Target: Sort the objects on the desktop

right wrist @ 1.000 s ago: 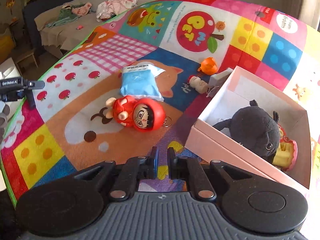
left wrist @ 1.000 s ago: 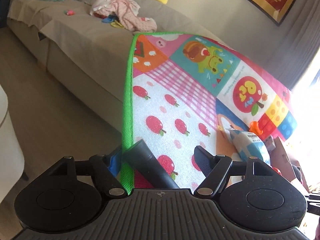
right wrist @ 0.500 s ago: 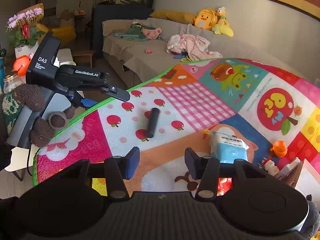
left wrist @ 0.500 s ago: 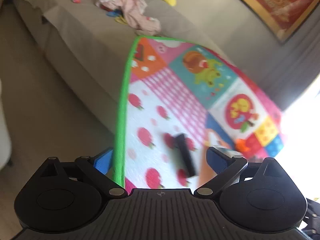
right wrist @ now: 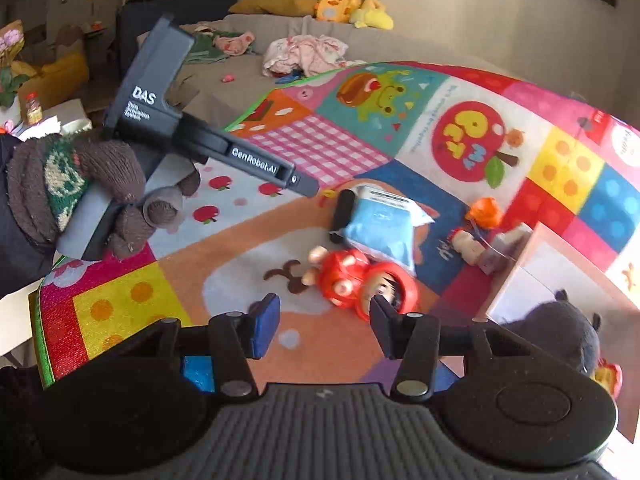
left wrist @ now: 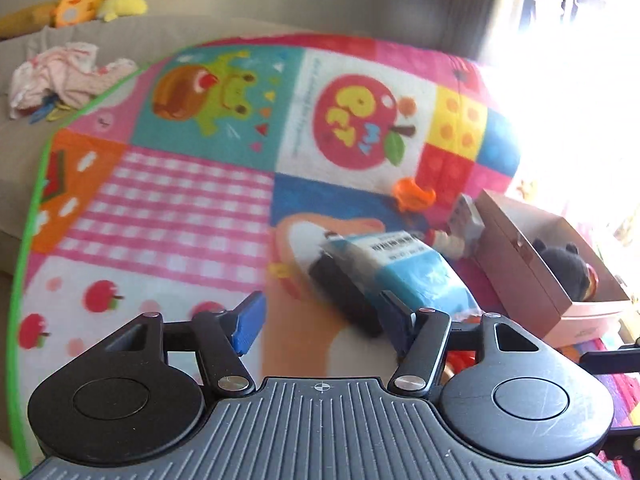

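Cylinder (right wrist: 345, 216) touching tissue pack (right wrist: 380, 232) | doll (right wrist: 364, 280) just beside | box (left wrist: 532, 276) near

Sofa (right wrist: 240, 92) (strewn clothes (right wrist: 306, 54)), plush toys (right wrist: 352, 2).

Open mat surface along the green-bordered left edge of the colourful patchwork play mat (right wrist: 304, 140), over the apple and gingham patches. Crowded toward the right edge: black cylinder (right wrist: 343, 216) touching blue tissue pack (right wrist: 380, 228), red round-headed doll (right wrist: 360, 284) just below, orange toy (right wrist: 484, 210), then pink cardboard box (left wrist: 532, 268) walling off that side.
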Motion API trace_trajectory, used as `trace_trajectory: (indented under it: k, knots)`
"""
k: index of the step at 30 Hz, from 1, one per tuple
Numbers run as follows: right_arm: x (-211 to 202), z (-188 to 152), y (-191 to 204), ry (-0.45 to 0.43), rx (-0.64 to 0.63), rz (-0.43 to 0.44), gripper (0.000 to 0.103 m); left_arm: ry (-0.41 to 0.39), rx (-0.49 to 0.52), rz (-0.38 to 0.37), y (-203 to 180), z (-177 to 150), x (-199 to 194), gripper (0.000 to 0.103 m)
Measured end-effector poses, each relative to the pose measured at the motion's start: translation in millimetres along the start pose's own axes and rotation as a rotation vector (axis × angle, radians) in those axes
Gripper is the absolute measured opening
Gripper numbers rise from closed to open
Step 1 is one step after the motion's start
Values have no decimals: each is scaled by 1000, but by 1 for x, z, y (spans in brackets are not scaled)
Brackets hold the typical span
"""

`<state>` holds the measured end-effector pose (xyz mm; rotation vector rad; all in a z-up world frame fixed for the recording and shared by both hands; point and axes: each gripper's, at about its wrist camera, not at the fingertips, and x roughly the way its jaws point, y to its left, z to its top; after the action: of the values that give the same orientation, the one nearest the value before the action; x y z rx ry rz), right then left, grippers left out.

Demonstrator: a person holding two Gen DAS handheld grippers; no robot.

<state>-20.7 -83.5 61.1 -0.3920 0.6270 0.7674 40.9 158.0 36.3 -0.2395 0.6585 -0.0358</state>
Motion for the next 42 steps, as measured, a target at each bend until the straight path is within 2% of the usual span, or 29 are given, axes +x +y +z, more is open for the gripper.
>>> trace_trajectory:
  k: [3,6,8,9,10,12,16,20,21,23,26,29,31,33,36,38,39,40,42]
  knots:
    - [-10,-19,-20,2,80,-58,53,54,-43,-34,-9,3,29,66]
    - [-5,-28,-31,14,133,-77,53,74,-62,-22,-15,9,51,65]
    - [-1,-30,-33,4,152,-71,55,78,-52,6,-19,13,61,56]
    - [2,-29,-31,-8,150,-72,61,76,-47,18,-20,14,62,49]
    - [5,-28,-27,-22,142,-80,66,79,-45,22,-20,14,62,38]
    - [16,-22,-18,-49,124,-93,84,90,-56,7,-17,14,59,28]
    - [51,-5,4,-41,79,-64,86,72,-42,16,-14,10,44,22]
    - [89,6,19,-19,25,-172,90,78,-33,15,-10,6,29,18]
    - [96,7,19,-15,19,-185,93,79,-30,15,-9,4,25,19]
    - [101,9,17,-8,30,-193,94,86,-29,12,-6,-2,17,18]
    - [95,8,11,-3,58,-163,93,94,-22,11,-5,-8,11,18]
    - [79,-1,5,2,61,-159,93,75,-37,-4,-7,-7,12,25]
    - [62,-13,-1,9,60,-146,93,63,-49,-7,-11,-4,17,40]
    - [40,-28,-7,13,54,-139,93,53,-45,8,-17,0,23,46]
    - [2,-55,-16,-6,45,-192,92,55,-14,67,-25,4,39,44]
    - [-19,-70,-26,-16,57,-245,81,64,14,106,-28,4,49,40]
    - [-26,-76,-32,-12,74,-281,75,63,29,120,-30,3,52,31]
    - [-33,-81,-40,-15,100,-314,75,56,46,133,-32,2,53,26]
    - [-39,-89,-55,-17,157,-350,78,57,58,133,-33,0,51,23]
